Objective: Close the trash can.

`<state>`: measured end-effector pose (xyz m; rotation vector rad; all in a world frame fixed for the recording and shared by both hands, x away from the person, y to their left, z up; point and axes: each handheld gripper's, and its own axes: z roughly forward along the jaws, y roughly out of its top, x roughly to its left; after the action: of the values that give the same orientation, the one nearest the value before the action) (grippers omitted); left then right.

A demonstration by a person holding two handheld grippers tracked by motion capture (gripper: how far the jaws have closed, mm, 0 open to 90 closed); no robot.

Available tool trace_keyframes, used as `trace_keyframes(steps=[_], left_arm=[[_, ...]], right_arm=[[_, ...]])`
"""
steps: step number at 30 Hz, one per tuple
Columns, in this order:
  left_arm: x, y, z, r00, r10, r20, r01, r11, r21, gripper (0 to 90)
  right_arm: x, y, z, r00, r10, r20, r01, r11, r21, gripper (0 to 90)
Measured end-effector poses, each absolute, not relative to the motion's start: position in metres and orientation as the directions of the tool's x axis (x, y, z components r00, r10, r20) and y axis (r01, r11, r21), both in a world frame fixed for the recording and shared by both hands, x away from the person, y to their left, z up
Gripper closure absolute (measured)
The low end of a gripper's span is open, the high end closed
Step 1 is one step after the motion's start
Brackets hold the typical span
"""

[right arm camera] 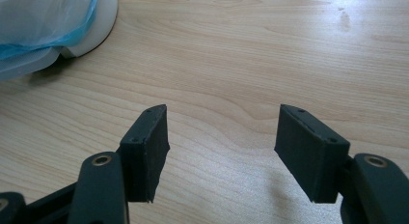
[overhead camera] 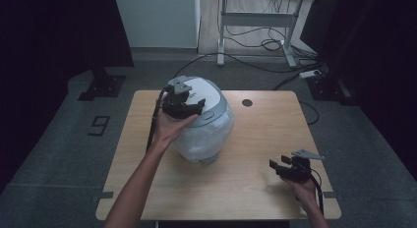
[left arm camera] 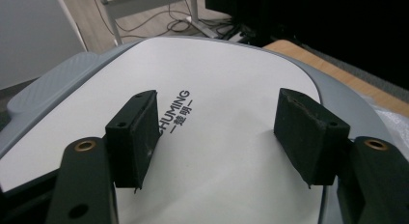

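Two bare forearms reach in from the bottom edge. The left arm stretches far forward, its hand (overhead camera: 169, 126) wrapped under the left gripper (overhead camera: 184, 106), which is raised with its jaws spread wide and nothing between them. The right hand (overhead camera: 305, 188) stays near the person, low and to the right, holding the right gripper (overhead camera: 279, 167) level, pointing left, jaws apart and empty.
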<state>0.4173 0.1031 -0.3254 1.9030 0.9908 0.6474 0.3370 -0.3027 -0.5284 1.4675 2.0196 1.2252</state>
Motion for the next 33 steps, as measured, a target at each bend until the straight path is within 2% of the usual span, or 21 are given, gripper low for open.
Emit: trace_keyframes(steps=[5, 9, 13, 18, 33], left_arm=[[0.42, 0.106, -0.324, 0.567, 0.823, 0.034, 0.392, -0.306, 0.868, 32.3], [0.417, 0.11, -0.324, 0.584, 0.812, -0.003, 0.387, -0.275, 0.88, 26.6], [0.407, 0.121, -0.321, 0.579, 0.815, -0.025, 0.345, -0.217, 0.913, 25.7], [0.39, 0.134, -0.321, 0.587, 0.809, -0.033, 0.332, -0.203, 0.921, 24.6], [0.346, 0.173, -0.354, 0.598, 0.799, -0.064, 0.293, -0.143, 0.945, 22.0]], right_arm=[[0.337, -0.303, -0.528, -0.396, 0.897, 0.195, 0.588, 0.084, 0.805, 35.7], [0.337, -0.306, -0.527, -0.391, 0.898, 0.201, 0.586, 0.074, 0.807, 35.7], [0.337, -0.308, -0.528, -0.384, 0.901, 0.204, 0.587, 0.068, 0.806, 35.6], [0.337, -0.308, -0.527, -0.385, 0.9, 0.204, 0.585, 0.067, 0.808, 35.4], [0.337, -0.31, -0.528, -0.382, 0.902, 0.204, 0.591, 0.068, 0.804, 35.1]])
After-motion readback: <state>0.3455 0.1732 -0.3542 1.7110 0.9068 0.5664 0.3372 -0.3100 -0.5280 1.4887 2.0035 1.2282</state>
